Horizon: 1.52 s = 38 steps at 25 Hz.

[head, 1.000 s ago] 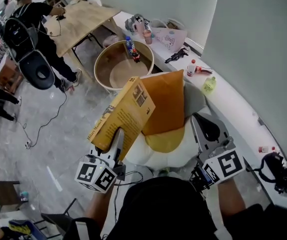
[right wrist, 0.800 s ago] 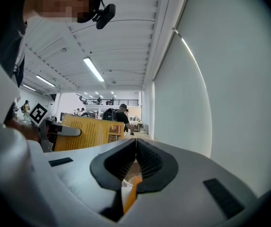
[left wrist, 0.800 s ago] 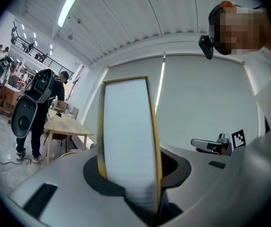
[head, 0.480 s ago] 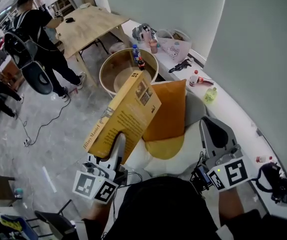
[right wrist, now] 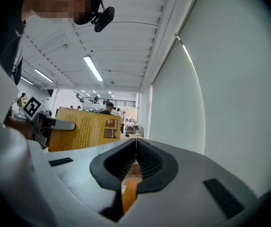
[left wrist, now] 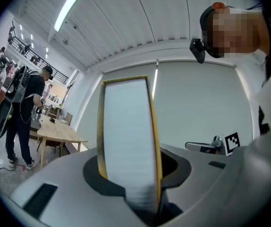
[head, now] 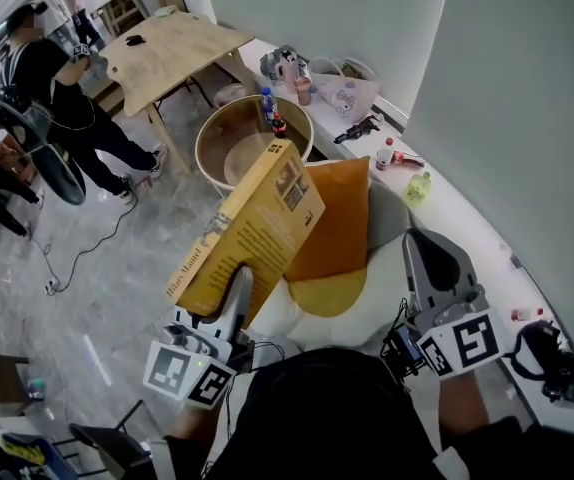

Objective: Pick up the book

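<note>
**A:** Where do we have the book (head: pixel 254 230)?

**B:** Up in the air. We hold it by its lower edge in the left gripper (head: pixel 238 286). The jaws are clamped on the two covers, and in the left gripper view its pages (left wrist: pixel 128 141) stand upright between them. The book leans away from us with its yellow cover showing.

**A:** So it's off whatever carried it?

**B:** As far as we can judge, yes. In the head view it overlaps the edge of the orange cushion (head: pixel 335 213), which rests on the white seat (head: pixel 372 318). The right gripper view shows it raised with only the hall behind it — nothing propping it up.

**A:** And the right gripper (head: pixel 425 256)?

**B:** It is well apart from the book, off to the right over the seat. Its jaws are closed together and we see nothing held in them. An orange sliver shows low in the slit, and we can't tell what it is.

**A:** What's left, then?

**B:** Very little. We judge the pick-up itself done — the book is gripped, lifted and clear. What remains is keeping the clamp firm, because one grip on the bottom edge of a tall book could let it tip.
</note>
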Each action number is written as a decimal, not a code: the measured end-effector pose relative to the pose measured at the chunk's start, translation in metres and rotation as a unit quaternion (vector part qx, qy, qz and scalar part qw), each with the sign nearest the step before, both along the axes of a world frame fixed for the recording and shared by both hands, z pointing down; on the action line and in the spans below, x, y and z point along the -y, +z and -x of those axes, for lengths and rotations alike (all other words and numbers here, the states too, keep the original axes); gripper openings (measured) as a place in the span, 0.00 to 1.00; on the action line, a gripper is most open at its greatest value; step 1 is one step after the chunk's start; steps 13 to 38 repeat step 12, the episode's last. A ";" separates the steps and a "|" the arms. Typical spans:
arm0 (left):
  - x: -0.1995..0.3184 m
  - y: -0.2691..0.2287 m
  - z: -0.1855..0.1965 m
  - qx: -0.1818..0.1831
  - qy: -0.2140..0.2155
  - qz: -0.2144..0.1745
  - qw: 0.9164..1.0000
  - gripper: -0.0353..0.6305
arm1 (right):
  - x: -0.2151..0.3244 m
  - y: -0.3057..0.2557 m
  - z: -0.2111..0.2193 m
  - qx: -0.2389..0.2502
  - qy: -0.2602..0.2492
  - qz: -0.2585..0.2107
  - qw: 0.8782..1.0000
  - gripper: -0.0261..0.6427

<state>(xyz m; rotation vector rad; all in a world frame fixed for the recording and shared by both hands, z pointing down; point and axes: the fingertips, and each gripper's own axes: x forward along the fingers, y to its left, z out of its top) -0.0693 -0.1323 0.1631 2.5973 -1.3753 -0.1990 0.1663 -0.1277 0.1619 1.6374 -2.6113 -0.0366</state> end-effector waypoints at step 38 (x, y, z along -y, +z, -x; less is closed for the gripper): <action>0.003 0.008 0.000 0.008 0.011 0.017 1.000 0.28 | 0.004 -0.003 0.006 0.000 -0.001 0.003 1.000 0.06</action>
